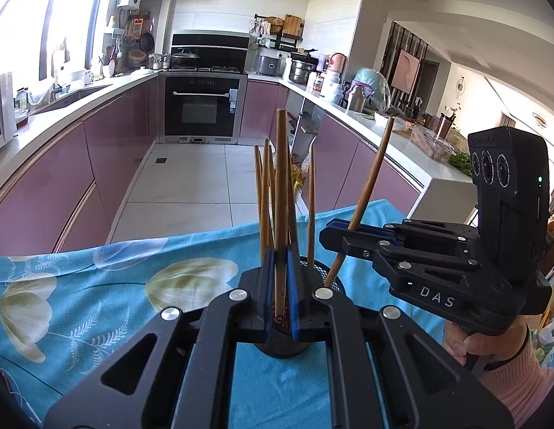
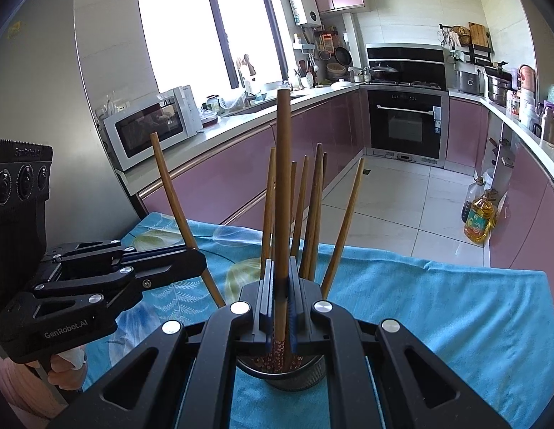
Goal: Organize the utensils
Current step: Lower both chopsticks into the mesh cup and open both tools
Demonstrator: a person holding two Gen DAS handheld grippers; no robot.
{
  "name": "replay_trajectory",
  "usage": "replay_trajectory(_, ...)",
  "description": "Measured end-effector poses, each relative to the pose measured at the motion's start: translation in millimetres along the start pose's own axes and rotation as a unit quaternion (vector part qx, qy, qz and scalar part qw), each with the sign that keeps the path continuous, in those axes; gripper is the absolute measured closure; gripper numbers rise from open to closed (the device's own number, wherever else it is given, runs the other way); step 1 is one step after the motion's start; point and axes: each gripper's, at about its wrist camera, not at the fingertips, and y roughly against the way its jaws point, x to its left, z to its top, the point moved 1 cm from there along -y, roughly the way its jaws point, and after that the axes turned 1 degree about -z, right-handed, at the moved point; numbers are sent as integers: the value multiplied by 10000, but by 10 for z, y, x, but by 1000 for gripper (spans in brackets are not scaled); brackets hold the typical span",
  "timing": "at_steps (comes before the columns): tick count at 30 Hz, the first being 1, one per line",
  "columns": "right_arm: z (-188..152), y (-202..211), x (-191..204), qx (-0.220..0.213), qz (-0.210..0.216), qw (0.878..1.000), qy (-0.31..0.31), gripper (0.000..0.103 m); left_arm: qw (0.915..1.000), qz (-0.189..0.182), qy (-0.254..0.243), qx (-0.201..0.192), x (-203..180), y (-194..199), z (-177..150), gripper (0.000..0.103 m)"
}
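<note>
A dark mesh utensil cup [image 2: 282, 375] stands on the blue flowered cloth [image 2: 437, 307] with several brown chopsticks upright in it. My left gripper [image 1: 280, 293] is shut on one chopstick [image 1: 281, 186] that stands in the cup [image 1: 284, 346]. My right gripper [image 2: 280, 296] is shut on another chopstick [image 2: 283, 178], also with its patterned end down in the cup. In the left wrist view the right gripper [image 1: 339, 234] comes in from the right, holding a slanted chopstick [image 1: 369, 182]. In the right wrist view the left gripper [image 2: 193, 261] comes in from the left, holding a slanted chopstick [image 2: 176, 207].
The cloth covers a table [image 1: 44, 286] whose far edge drops to a tiled kitchen floor [image 1: 191, 178]. Pink cabinets and counters run along both sides. An oil bottle [image 2: 479, 220] stands on the floor at right. A microwave [image 2: 148, 130] sits on the left counter.
</note>
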Motion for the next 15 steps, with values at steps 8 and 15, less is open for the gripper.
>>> replay_trajectory(8,-37,-101,-11,139,31,9999,-29,97,9999,-21,-34,147,1,-148,-46,95)
replay_trajectory(15,-54,-174,-12,240,59,9997,-29,97,9998,-26,-64,165,-17,-245,-32,95)
